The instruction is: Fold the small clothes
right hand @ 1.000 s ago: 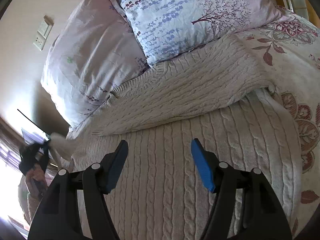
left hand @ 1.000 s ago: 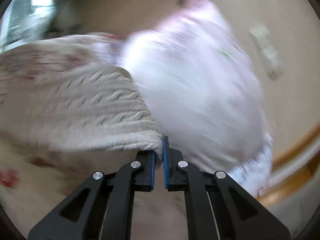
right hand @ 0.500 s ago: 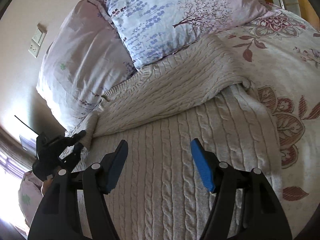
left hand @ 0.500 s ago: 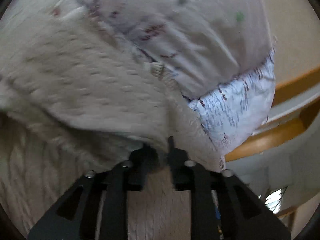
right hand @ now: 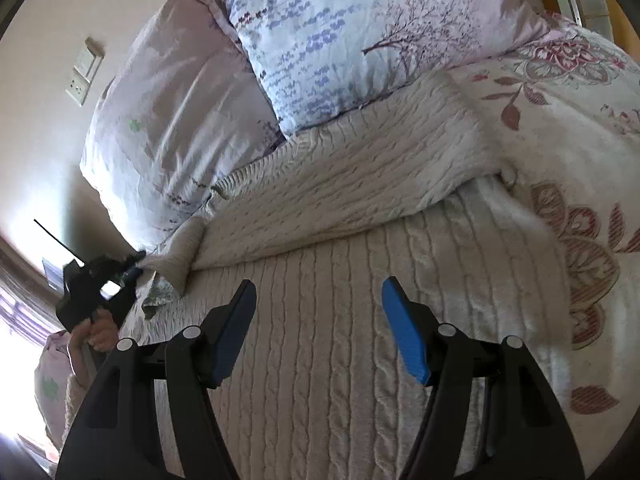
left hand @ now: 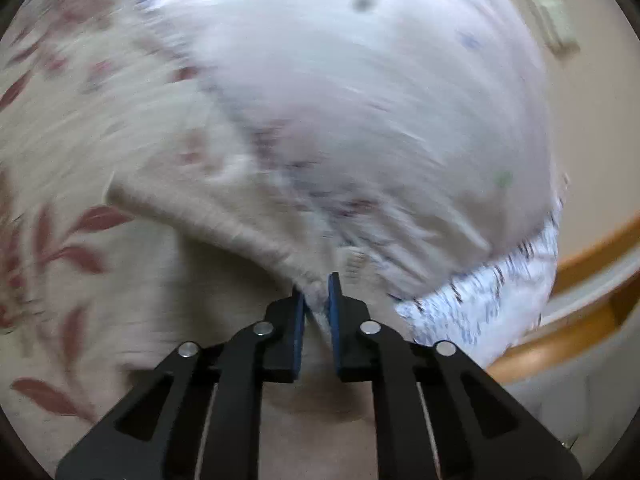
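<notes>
On a bed (right hand: 580,152) with floral cover, below two pillows (right hand: 360,32), lies a cream sweater (right hand: 340,300). The left hand-held gripper (left hand: 317,294) pinches its sleeve cuff (right hand: 184,248); the right hand-held gripper (right hand: 318,328) hovers wide open over the body.

- One cream cable-knit sweater (right hand: 340,208) is lying on the bed, with one sleeve cuff (right hand: 182,256) stretching out to the left.
- Two pillows are leaning at the head of the bed: one pale lilac pillow (right hand: 168,120) and one tree-print pillow (right hand: 360,32).
- One floral bedspread (right hand: 580,184) is covering the bed.
- Two grippers are showing: the left gripper (right hand: 134,270) and the right gripper (right hand: 318,328).
- One wall switch plate (right hand: 86,70) is sitting on the wall.
</notes>
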{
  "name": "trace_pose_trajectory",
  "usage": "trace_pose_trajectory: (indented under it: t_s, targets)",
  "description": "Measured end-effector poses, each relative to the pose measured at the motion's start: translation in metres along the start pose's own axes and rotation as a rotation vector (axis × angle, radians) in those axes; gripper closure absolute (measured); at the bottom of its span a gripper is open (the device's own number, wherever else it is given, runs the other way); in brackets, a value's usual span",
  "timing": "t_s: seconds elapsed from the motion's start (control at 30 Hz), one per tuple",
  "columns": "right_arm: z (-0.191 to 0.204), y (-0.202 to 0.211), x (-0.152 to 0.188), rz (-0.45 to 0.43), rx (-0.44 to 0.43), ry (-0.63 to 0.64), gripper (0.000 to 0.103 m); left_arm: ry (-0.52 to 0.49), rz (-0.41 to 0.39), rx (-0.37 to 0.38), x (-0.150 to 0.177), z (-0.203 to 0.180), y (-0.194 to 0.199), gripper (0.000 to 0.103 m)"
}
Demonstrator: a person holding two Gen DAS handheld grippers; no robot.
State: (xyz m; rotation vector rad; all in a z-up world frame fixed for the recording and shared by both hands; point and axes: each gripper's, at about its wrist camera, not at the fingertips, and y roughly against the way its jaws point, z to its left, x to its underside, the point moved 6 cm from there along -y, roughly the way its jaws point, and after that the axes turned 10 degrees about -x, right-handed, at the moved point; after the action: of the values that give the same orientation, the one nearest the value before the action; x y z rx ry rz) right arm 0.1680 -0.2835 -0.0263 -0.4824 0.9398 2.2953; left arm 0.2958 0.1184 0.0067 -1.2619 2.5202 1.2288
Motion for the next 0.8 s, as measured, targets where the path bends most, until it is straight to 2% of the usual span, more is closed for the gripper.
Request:
trace_pose_trajectory:
  t_s: [0.13,0.2,0.23,0.27,0.33,0.37,0.4,0.43,0.47,0.53,0.67,0.8]
  targets:
    - [-0.003,0.009,-0.006,-0.03,0.01,0.002,0.036,-0.204,0.027,0.107,0.03,-0.078,-0.012,0.094]
    - [-0.008,0.014,-0.012,-0.05,0.021,-0.007,0.036,-0.369,0.072,0.157,0.065,-0.122,-0.022,0.094]
    - [-0.011,0.016,-0.015,-0.06,0.026,-0.011,0.036,-0.455,0.111,0.169,0.086,-0.139,-0.029,0.09]
    - [-0.015,0.017,-0.019,-0.07,0.034,-0.021,0.036,-0.568,0.173,0.171,0.115,-0.156,-0.04,0.081]
    - [-0.022,0.017,-0.023,-0.067,0.038,-0.04,0.036,-0.726,0.253,0.145,0.156,-0.167,-0.052,0.069]
    - [-0.024,0.016,-0.025,-0.06,0.035,-0.048,0.036,-0.808,0.288,0.142,0.176,-0.168,-0.055,0.067]
    - [-0.026,0.013,-0.028,-0.046,0.026,-0.056,0.036,-0.851,0.301,0.14,0.186,-0.166,-0.053,0.066]
    - [-0.026,0.012,-0.031,-0.033,0.019,-0.061,0.036,-0.88,0.3,0.13,0.19,-0.162,-0.05,0.059]
    - [-0.026,0.01,-0.034,-0.024,0.016,-0.061,0.037,-0.9,0.276,0.105,0.186,-0.153,-0.042,0.05]
    - [-0.02,0.006,-0.042,0.002,0.0,-0.041,0.037,-0.906,0.217,0.066,0.172,-0.136,-0.025,0.041]
    - [-0.013,-0.016,-0.057,0.069,-0.021,-0.019,0.044,-0.884,0.055,-0.127,0.121,-0.074,0.024,0.04]
    - [-0.027,-0.051,-0.063,0.139,0.024,-0.049,0.056,-0.843,-0.011,-0.334,0.088,-0.007,0.058,0.039]
